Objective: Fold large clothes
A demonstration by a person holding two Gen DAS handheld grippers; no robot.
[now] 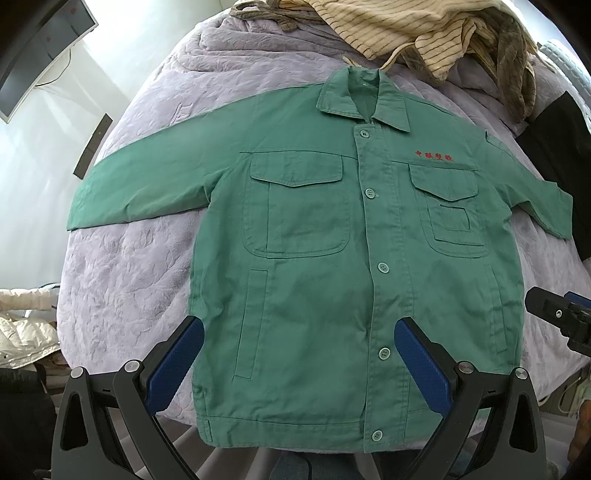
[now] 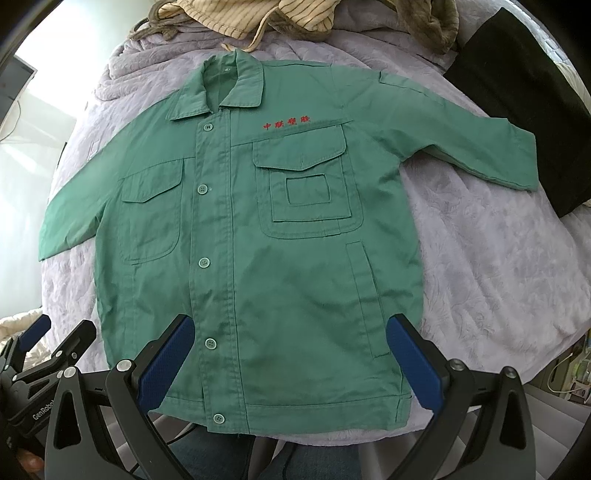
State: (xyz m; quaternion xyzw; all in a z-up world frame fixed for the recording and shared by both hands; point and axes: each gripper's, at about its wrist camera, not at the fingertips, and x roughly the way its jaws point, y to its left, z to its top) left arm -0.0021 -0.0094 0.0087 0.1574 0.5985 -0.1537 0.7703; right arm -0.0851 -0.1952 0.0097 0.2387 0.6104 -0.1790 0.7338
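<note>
A green work jacket (image 1: 314,258) (image 2: 258,240) lies flat and buttoned on a lilac quilted bed cover (image 1: 129,277) (image 2: 480,277), collar at the far side, both sleeves spread out. Red embroidered characters mark its chest. My left gripper (image 1: 299,332) hovers open above the jacket's lower left front, near the hem. My right gripper (image 2: 290,330) hangs open over the lower right front. Nothing is between either pair of blue pads (image 1: 177,362) (image 2: 413,365). The right gripper's body (image 1: 557,317) shows at the right edge of the left wrist view, and the left gripper's body (image 2: 44,354) at the lower left of the right wrist view.
A heap of striped cream and brown clothes (image 1: 424,33) (image 2: 277,14) lies beyond the collar. A black garment (image 1: 554,140) (image 2: 524,103) sits by the jacket's right sleeve. A monitor (image 1: 37,48) stands at far left, and white padded fabric (image 1: 22,339) lies low on the left.
</note>
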